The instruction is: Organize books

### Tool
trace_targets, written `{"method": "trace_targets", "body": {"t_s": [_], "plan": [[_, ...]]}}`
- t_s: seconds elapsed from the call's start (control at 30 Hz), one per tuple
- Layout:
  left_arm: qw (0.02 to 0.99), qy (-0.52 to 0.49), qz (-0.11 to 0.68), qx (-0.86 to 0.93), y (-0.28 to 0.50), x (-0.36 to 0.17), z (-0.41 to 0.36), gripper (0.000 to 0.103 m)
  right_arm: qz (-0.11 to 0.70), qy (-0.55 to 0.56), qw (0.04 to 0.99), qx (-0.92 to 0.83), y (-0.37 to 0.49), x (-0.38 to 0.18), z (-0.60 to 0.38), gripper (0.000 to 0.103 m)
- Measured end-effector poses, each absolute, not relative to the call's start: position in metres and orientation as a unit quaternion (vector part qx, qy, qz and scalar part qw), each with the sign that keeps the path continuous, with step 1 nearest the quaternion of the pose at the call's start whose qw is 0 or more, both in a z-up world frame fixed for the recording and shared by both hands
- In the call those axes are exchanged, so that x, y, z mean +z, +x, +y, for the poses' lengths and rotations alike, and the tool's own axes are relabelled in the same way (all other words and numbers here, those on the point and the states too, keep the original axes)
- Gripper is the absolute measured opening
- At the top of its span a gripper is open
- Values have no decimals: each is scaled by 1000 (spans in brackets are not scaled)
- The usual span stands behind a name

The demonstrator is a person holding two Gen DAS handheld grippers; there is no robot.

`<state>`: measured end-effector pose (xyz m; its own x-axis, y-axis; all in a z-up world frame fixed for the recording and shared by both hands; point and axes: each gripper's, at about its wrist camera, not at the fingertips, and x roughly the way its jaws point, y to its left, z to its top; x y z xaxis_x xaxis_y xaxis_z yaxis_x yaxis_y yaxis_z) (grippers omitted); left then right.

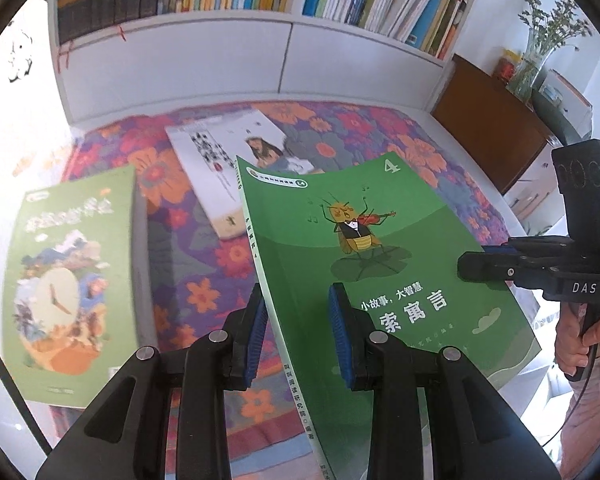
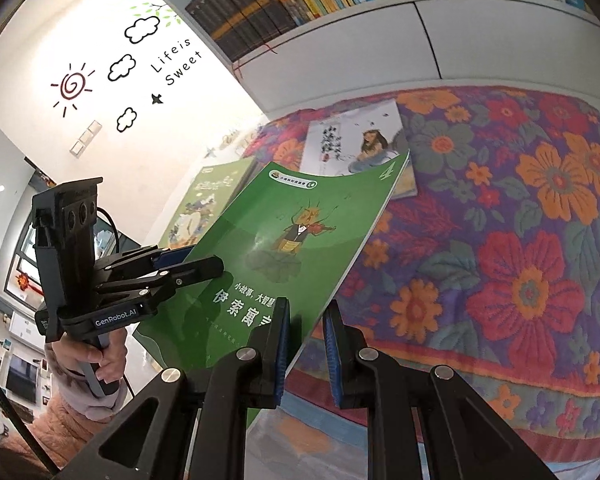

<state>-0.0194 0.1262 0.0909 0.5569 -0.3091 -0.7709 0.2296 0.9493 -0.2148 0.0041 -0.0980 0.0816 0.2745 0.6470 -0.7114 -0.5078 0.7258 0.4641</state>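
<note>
**A:** What have your tools got?

**B:** Both are clamped on the same thing. My left tool (image 1: 298,334) pinches the green book (image 1: 380,264) at its spine edge, near the bottom, and my right tool (image 2: 306,354) pinches the opposite long edge. The pads on each are pressed to the cover, nearly closed, because the book is thin.

**A:** Where is the book, then?

**B:** In the air, above the bed (image 1: 340,124), tilted with its front cover facing up and its top edge pointing away from me, toward the shelf (image 1: 260,36). It touches nothing but my tools.

**A:** Which step is this?

**B:** I judge it the carry: one book is picked up, not yet placed. Next I must stand it upright and slide it into the row on the shelf. That row looks packed, so I need to find a gap and let go on one side to feed it in.

**A:** How does the book look?

**B:** A soft paperback, bright green, with an insect playing a violin and a "4" in the corner. It bows between my grips. Two more books wait on the bed: a green one (image 1: 68,272) to the left, a white one (image 1: 236,164) beyond.
</note>
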Motion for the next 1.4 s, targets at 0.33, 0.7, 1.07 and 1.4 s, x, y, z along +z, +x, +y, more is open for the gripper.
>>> {"method": "trace_targets", "body": {"t_s": [0.33,0.7,1.07,1.4], "plan": [[899,-57,412,-135,-31,113,174,27,463,68,795,387,5,104,-57,16],[914,-73,386,-100,-41,121,240,27,450,40,789,418,10,119,17,16],[918,-78,377,-101,-41,120,297,28,438,23,784,439,21,123,79,16],[905,-97,402,-97,-21,88,345,31,435,25,774,459,38,106,129,16]]}}
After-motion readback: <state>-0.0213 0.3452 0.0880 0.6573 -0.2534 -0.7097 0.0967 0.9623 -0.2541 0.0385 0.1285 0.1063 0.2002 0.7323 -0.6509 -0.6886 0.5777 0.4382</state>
